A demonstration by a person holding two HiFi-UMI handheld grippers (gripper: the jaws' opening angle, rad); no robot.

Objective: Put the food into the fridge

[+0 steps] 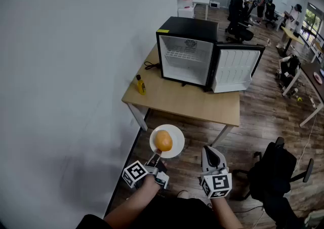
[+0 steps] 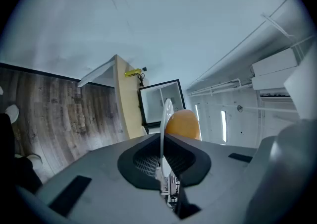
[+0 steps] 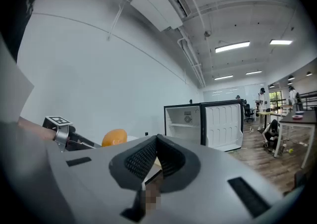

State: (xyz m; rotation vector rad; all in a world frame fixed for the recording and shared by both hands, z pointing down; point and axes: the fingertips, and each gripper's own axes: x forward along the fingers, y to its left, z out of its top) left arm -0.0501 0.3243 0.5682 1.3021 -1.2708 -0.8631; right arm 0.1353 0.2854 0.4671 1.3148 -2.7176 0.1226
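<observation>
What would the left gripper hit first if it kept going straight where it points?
Probably the open fridge: its compartment sits dead ahead beyond the plate the left gripper holds, though depth is unclear.

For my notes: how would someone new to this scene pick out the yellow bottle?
Find the wooden table by the white wall, with the open black mini fridge on it. Left of the fridge in the head view, near the table's edge, stands the bottle: the only yellow thing on the tabletop.

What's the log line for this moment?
left gripper: shut on plate rim, orange on plate | right gripper: shut, empty | fridge: on table, door open | food: not yet inside
</observation>
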